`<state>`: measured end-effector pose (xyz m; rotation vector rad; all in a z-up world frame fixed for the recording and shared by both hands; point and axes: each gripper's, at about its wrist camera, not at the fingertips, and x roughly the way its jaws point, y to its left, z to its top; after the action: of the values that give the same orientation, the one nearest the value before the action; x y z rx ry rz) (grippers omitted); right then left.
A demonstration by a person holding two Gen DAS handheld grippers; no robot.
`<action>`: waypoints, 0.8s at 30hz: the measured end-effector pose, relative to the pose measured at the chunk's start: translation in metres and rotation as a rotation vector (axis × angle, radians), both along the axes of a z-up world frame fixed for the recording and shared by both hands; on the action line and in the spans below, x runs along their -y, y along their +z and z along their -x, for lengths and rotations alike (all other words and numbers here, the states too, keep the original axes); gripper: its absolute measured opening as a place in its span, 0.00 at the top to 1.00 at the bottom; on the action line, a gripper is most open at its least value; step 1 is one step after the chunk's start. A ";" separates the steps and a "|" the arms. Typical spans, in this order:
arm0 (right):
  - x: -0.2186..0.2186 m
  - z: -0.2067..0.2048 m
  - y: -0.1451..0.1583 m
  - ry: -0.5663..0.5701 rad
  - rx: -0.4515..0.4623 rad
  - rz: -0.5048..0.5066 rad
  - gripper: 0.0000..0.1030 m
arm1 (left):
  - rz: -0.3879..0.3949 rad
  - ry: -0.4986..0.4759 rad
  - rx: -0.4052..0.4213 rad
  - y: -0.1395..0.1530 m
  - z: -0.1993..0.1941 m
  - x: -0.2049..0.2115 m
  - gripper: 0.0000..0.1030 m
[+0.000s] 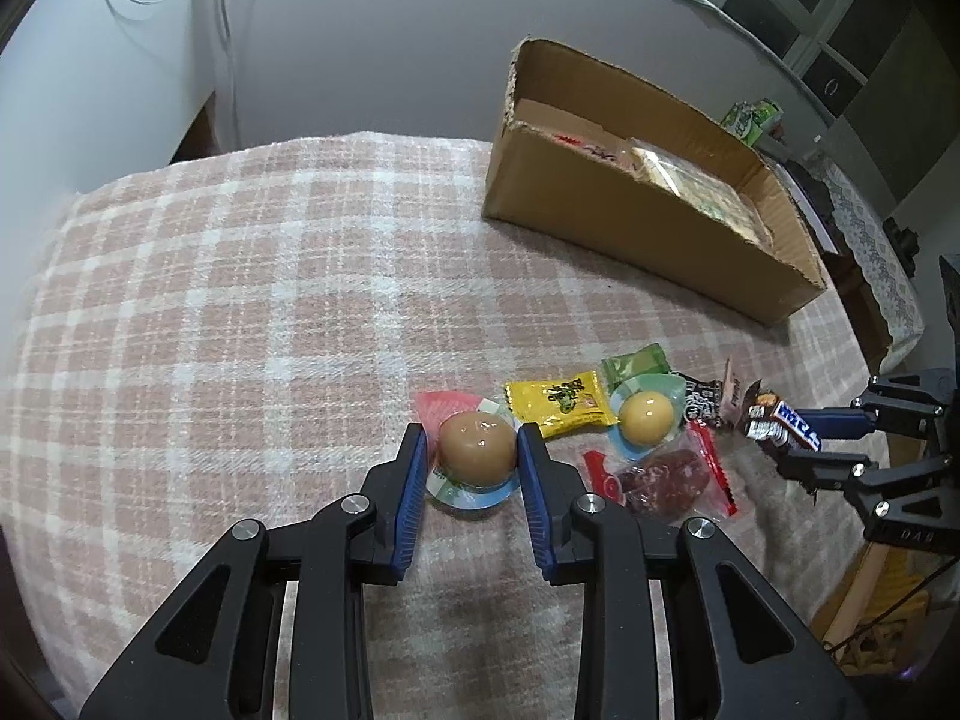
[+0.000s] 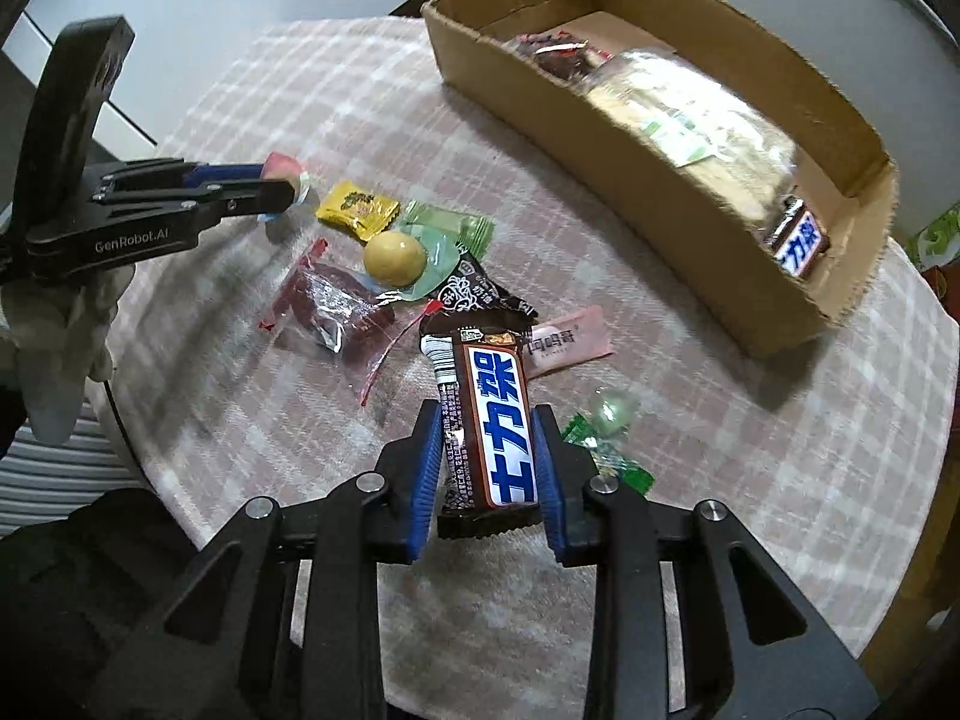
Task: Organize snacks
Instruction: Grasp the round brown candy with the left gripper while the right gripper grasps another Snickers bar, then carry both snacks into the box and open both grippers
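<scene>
The right hand-held gripper [image 2: 486,468] pinches a brown chocolate bar [image 2: 489,420] across its width, blue pads pressed on both long edges. The bar's long axis runs straight out along the fingers, its far end pointing over the loose pile toward the cardboard box [image 2: 630,138]. The box lies ahead and to the right of this gripper, well apart, its long side set slantwise, with a matching bar [image 2: 798,243] already lying at its near end. By my reading the right hand is the nearer one to the box, so the carry goes forward and rightward over the near wall.

The left hand-held gripper [image 1: 471,450] is closed on a brown egg-shaped snack [image 1: 477,443] on its round wrapper, just left of the pile on the checked tabletop [image 1: 240,300]. From there the box sits farther off, up and to the right.
</scene>
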<state>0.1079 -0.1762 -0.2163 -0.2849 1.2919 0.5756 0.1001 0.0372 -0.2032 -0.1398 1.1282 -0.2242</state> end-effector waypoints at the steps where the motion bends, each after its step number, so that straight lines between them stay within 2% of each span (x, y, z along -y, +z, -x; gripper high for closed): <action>1: 0.003 -0.001 0.004 -0.011 0.004 -0.011 0.71 | 0.002 0.001 0.002 0.002 0.001 0.000 0.72; 11: 0.023 -0.004 0.054 -0.090 0.091 -0.069 0.71 | 0.009 0.005 0.072 0.034 -0.006 -0.004 0.73; 16: 0.035 -0.022 0.079 -0.135 0.151 -0.084 0.71 | 0.020 -0.015 0.116 0.054 -0.024 0.010 0.73; 24: 0.050 -0.056 0.103 -0.191 0.225 -0.083 0.71 | 0.019 -0.053 0.167 0.072 -0.059 0.030 0.73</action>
<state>0.1638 -0.2263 -0.1136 -0.1505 1.0618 0.4200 0.1592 0.0068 -0.1314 -0.1059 0.9648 -0.2889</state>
